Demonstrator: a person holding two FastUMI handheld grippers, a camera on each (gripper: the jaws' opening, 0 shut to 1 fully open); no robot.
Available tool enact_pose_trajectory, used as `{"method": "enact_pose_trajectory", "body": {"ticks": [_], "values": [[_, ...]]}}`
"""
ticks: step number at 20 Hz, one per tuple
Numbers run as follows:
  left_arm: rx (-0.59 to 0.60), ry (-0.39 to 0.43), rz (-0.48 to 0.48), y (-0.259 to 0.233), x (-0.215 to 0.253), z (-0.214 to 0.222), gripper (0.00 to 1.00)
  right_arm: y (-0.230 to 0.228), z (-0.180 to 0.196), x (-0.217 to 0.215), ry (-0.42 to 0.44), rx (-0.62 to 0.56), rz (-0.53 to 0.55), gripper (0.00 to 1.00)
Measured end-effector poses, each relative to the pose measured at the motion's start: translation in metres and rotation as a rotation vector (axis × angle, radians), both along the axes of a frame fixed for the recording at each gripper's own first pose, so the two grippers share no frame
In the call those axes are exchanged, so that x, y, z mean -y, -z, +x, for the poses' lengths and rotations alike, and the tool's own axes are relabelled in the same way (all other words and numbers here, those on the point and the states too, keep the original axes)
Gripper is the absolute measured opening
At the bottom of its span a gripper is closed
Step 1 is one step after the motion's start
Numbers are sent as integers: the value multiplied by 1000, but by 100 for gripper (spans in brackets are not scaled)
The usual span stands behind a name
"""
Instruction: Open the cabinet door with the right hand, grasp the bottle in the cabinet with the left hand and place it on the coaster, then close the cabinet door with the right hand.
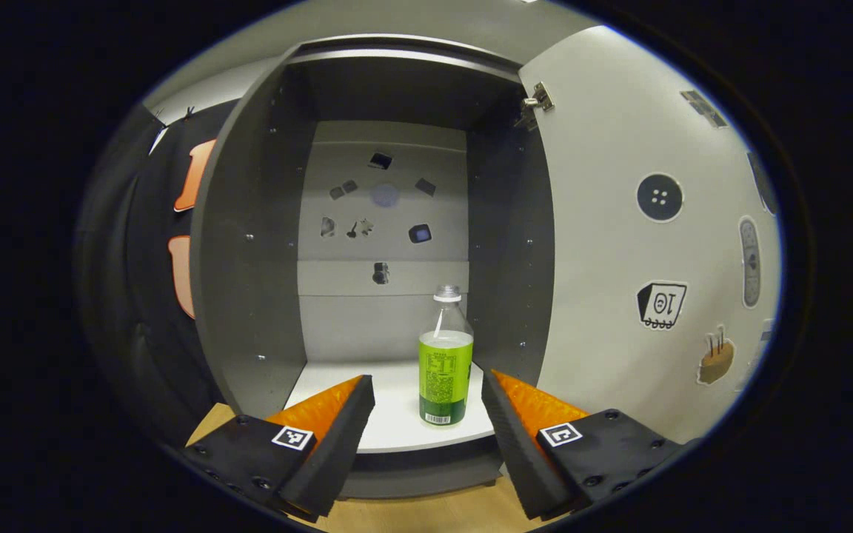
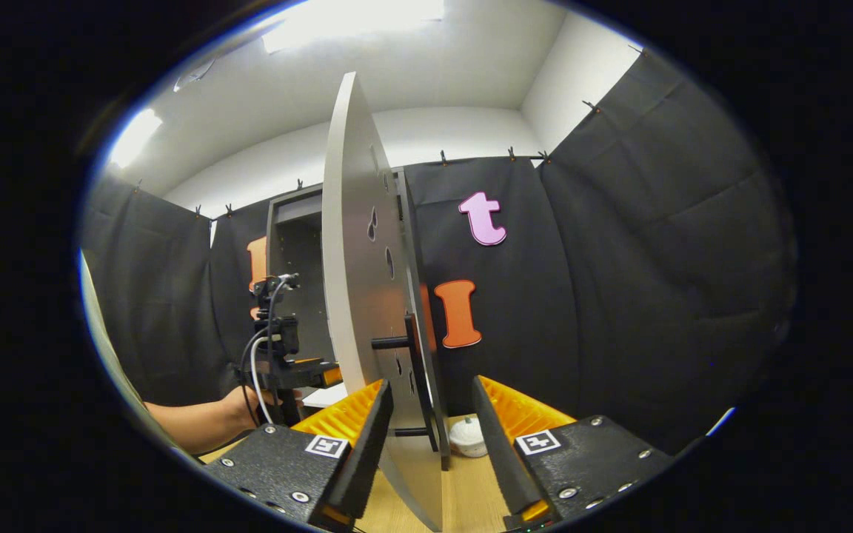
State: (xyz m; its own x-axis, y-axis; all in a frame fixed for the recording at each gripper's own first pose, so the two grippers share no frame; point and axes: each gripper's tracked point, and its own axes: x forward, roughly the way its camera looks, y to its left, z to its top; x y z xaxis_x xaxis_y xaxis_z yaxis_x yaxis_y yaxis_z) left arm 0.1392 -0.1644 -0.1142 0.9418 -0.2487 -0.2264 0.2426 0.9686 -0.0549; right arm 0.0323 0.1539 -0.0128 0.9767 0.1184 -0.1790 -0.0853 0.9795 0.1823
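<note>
Left gripper view: the cabinet (image 1: 249,244) stands with its door (image 1: 619,244) swung open at 3 o'clock. The bottle (image 1: 445,355), with a green label and white cap, stands upright on the white shelf (image 1: 397,422), toward the right side wall. The left gripper (image 1: 426,403) faces the opening with fingers spread wide; the bottle shows between the fingertips, slightly beyond them, touching neither.

Right gripper view: the right gripper (image 2: 430,411) has its fingers spread wide on either side of the door edge (image 2: 352,296) and its dark bar handle (image 2: 419,385), with no visible contact. A small white round object (image 2: 467,437), possibly the coaster, lies on the wooden tabletop (image 2: 471,496) between the fingers. At 9 o'clock, a hand (image 2: 238,411) holds the other gripper at the cabinet opening.
</note>
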Motion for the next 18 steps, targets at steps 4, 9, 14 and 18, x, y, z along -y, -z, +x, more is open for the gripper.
{"method": "enact_pose_trajectory", "body": {"ticks": [4,9,14,18], "values": [[-44,8,10,25,21,29,95,-1,3,7,30,9,5,79],[-82,-13,74,54,34,65,96,-1,-4,16,75,11,-10,81],[-104,-31,100,72,36,93,96,3,-7,18,85,4,-37,81],[-106,-28,111,73,35,106,97,8,-8,17,77,-18,-45,84]]}}
